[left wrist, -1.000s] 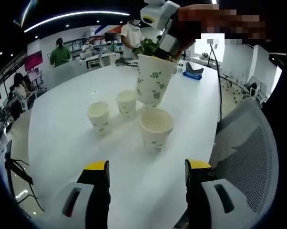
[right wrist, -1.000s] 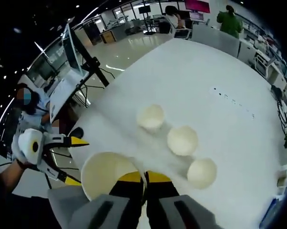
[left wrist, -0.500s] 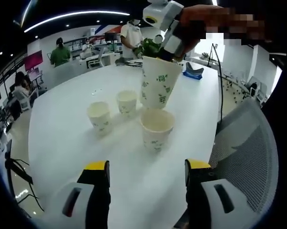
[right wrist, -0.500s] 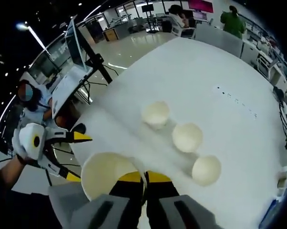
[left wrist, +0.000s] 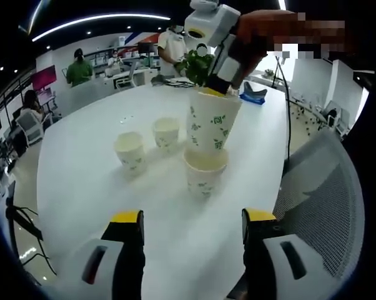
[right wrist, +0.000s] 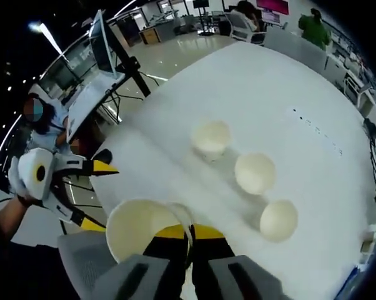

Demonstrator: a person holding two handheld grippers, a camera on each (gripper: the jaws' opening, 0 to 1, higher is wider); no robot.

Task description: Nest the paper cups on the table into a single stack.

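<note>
The right gripper (right wrist: 188,232), at the bottom centre of the right gripper view, is clamped on the rim of a held paper cup (left wrist: 213,124). In the left gripper view this cup sits at upper centre, its base dipping into the mouth of a table cup (left wrist: 204,174) standing just below it. Two other cups (left wrist: 166,133) stand to the left on the white table (left wrist: 82,175). The left gripper (left wrist: 191,219) hangs at the bottom of its view, jaws apart and holding nothing.
</note>
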